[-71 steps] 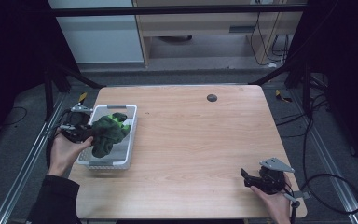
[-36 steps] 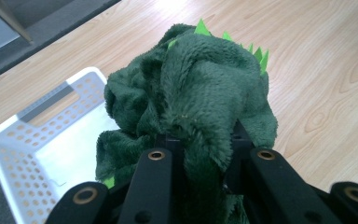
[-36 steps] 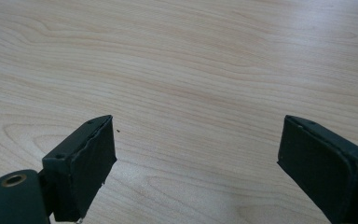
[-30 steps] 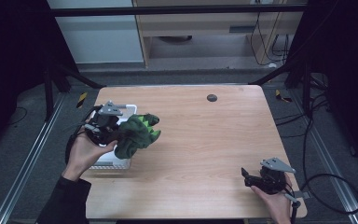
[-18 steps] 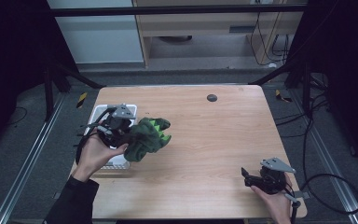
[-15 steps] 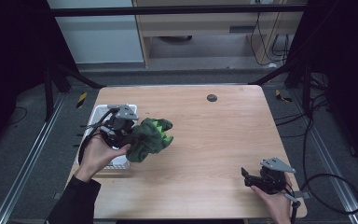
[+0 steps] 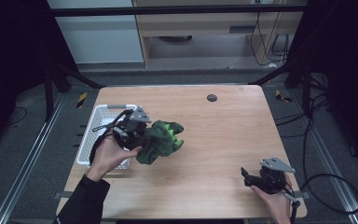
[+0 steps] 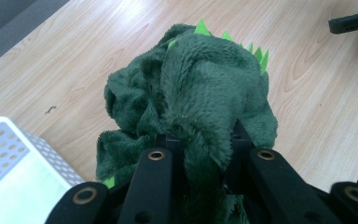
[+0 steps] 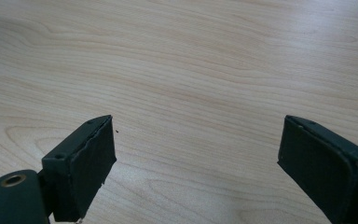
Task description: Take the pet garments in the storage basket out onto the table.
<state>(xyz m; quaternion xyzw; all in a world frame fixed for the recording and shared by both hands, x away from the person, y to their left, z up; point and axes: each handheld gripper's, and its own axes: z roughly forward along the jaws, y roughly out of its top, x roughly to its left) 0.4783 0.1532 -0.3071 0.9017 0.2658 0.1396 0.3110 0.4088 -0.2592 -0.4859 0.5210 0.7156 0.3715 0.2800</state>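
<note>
One plush toy [image 7: 161, 140], a dark green fleecy thing with a row of bright lime felt triangles along its ridge, hangs bunched and folded just above the pale wood-grain table [image 7: 214, 135], toward its left side and just beside the basket. In the left gripper view its deep, soft pile [image 8: 191, 93] bulges up between the two black jaws, which are pinched in tight on a fold of the fabric. The left gripper [image 7: 135, 128] carries a grey three-cornered plate on top, and the person's left hand [image 7: 109, 154], in a dark sleeve, wraps its body. One white plastic basket [image 7: 91, 140], rectangular with perforated walls, sits at the table's left edge, partly under that hand. One small dark round disc [image 7: 211, 97] lies near the far edge. The right gripper [image 7: 249, 177] rests low at the near right corner, well apart from the toy; its two flat black jaws stand wide apart with only bare wood between them [image 9: 196, 154].
</note>
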